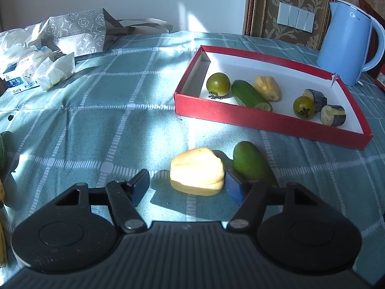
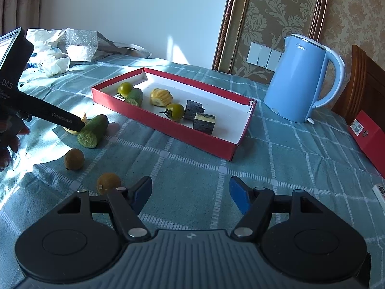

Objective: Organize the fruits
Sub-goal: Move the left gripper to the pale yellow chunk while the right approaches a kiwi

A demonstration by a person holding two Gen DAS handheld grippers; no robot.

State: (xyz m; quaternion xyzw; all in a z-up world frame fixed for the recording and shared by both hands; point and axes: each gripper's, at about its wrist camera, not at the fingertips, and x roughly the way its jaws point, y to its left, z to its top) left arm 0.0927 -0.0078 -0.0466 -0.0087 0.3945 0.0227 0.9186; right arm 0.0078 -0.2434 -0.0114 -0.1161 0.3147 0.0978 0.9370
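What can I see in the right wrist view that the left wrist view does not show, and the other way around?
Only the right wrist view shows two small brown round fruits on the cloth, the red package at the right edge, and the left gripper from outside. Only the left wrist view shows the yellow piece whole, between the open left gripper fingers. Both share the red tray, the blue kettle and the loose cucumber piece.

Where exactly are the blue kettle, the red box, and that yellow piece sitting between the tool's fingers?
blue kettle (image 2: 298, 82): right wrist view, middle of its body.
red box (image 1: 240, 116): left wrist view, its near outer wall.
yellow piece (image 1: 196, 169): left wrist view, its sunlit top face, between the open fingers of the left tool (image 1: 186, 184).
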